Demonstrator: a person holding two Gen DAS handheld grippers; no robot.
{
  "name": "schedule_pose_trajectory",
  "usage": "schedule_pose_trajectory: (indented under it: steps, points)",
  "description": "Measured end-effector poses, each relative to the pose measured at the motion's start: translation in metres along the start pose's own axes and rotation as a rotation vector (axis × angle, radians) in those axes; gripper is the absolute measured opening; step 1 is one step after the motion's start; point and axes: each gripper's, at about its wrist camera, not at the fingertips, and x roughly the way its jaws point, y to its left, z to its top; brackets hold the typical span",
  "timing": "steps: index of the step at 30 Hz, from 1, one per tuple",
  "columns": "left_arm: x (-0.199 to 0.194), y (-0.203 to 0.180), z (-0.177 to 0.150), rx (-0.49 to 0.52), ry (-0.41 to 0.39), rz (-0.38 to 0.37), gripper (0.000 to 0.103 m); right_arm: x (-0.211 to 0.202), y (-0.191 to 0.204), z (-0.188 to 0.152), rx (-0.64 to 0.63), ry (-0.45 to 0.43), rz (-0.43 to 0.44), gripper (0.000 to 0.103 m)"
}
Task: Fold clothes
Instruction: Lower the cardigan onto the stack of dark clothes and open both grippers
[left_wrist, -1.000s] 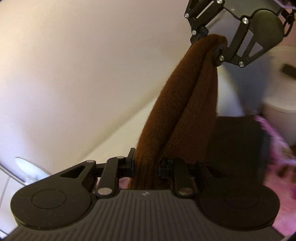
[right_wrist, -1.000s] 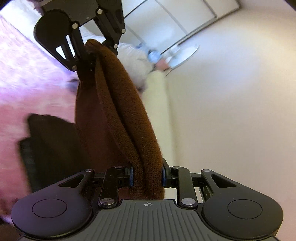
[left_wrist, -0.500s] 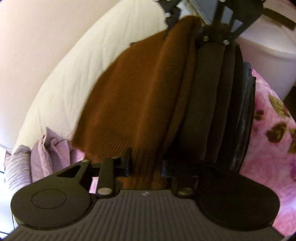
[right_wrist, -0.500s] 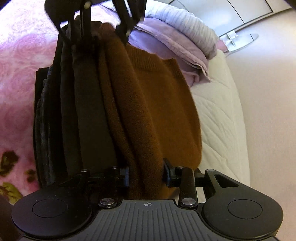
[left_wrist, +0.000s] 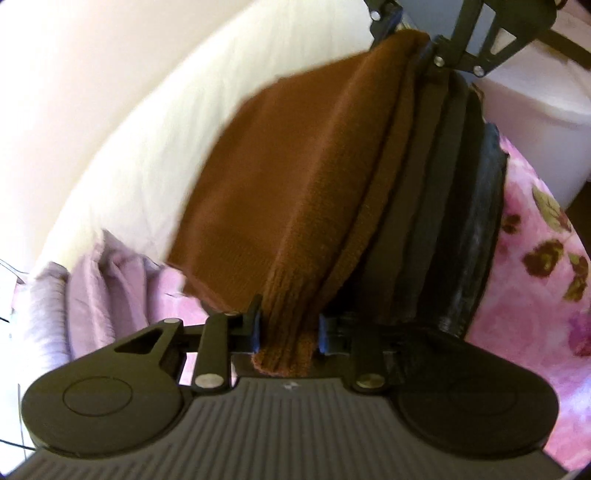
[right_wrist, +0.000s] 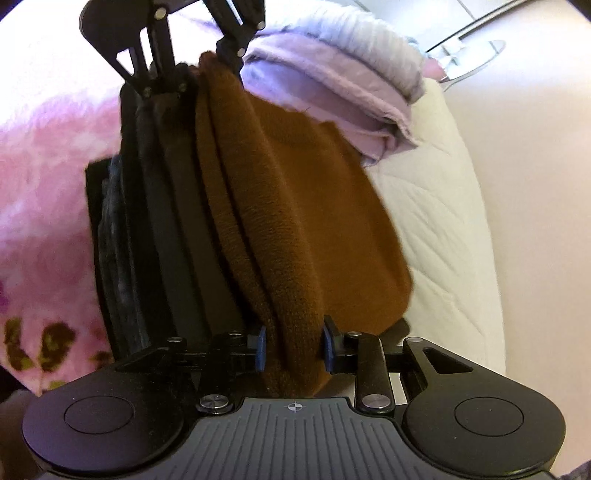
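Closest to the left wrist camera, the left gripper (left_wrist: 287, 332) is pinching a bunched end of the brown knit garment (left_wrist: 295, 192), its blue-edged fingers (left_wrist: 255, 328) pressing into the ribbed hem with a tongue of fabric poking back toward the palm. The right gripper (right_wrist: 291, 349) is doing the same at the opposite end, clamping a thick roll of the knit between its own pads (right_wrist: 260, 349). Ahead of each tool the garment is running as a folded band straight to the other gripper, so it is hanging stretched between the two, with a loose flap draping off to the outer side toward the cream quilted bedding (left_wrist: 155, 147). Just beside the band, on its inner side, a stack of dark folded clothes (left_wrist: 454, 206) is lying on the pink floral blanket (left_wrist: 535, 258); whether the brown knit is touching the stack cannot be told. Farther off, lilac and grey garments (right_wrist: 343, 74) are piling up near the bedding. The knit looks soft, thick and fairly light, likely to sag and stretch, not to slip, so gripping several layers at the ends of the fold seems wisest, keeping mild tension to stop the flap from unrolling.
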Motion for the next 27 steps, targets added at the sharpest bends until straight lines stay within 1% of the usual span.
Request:
schedule_pose_trajectory:
  steps: [3,6,9,11,13,15,16,18,20,23,25,26,27]
  points:
    - [0.004,-0.005,-0.002,0.014,0.01,0.017,0.024,0.009,0.0,0.001,-0.001,0.009,-0.005,0.029]
    - [-0.011,-0.011,-0.011,-0.004,0.003,0.02,0.026,0.009,0.0,0.0,0.003,0.004,-0.017,0.034]
    - [-0.015,-0.007,-0.018,-0.041,0.009,0.023,0.025,0.008,0.004,-0.001,0.03,0.009,-0.044,0.038]
    - [-0.022,-0.006,-0.028,-0.101,0.018,0.018,0.026,0.007,0.007,-0.001,0.058,0.019,-0.062,0.039]
    - [-0.041,-0.016,-0.044,-0.206,0.037,0.004,0.025,0.003,0.009,-0.003,0.12,0.049,-0.071,0.04]
    - [-0.052,-0.015,-0.054,-0.31,0.054,-0.019,0.025,-0.001,0.011,-0.005,0.181,0.079,-0.08,0.045]
    - [-0.057,-0.014,-0.058,-0.362,0.062,-0.031,0.026,-0.004,0.012,-0.007,0.223,0.096,-0.074,0.046]
    - [-0.069,-0.016,-0.064,-0.427,0.067,-0.047,0.026,-0.009,0.012,-0.013,0.334,0.137,-0.039,0.047]
    - [-0.086,-0.023,-0.072,-0.499,0.065,-0.062,0.029,-0.017,0.012,-0.019,0.451,0.157,-0.01,0.048]
    - [-0.104,-0.018,-0.078,-0.664,0.055,-0.094,0.038,-0.03,0.013,-0.026,0.647,0.167,0.035,0.05]
    - [-0.116,-0.013,-0.087,-0.768,0.043,-0.11,0.057,-0.037,0.012,-0.03,0.797,0.166,0.072,0.052]
    - [-0.123,-0.013,-0.09,-0.809,0.037,-0.116,0.062,-0.041,0.011,-0.032,0.876,0.164,0.091,0.056]
    - [-0.133,-0.015,-0.095,-0.852,0.029,-0.125,0.071,-0.045,0.009,-0.033,0.949,0.164,0.111,0.059]
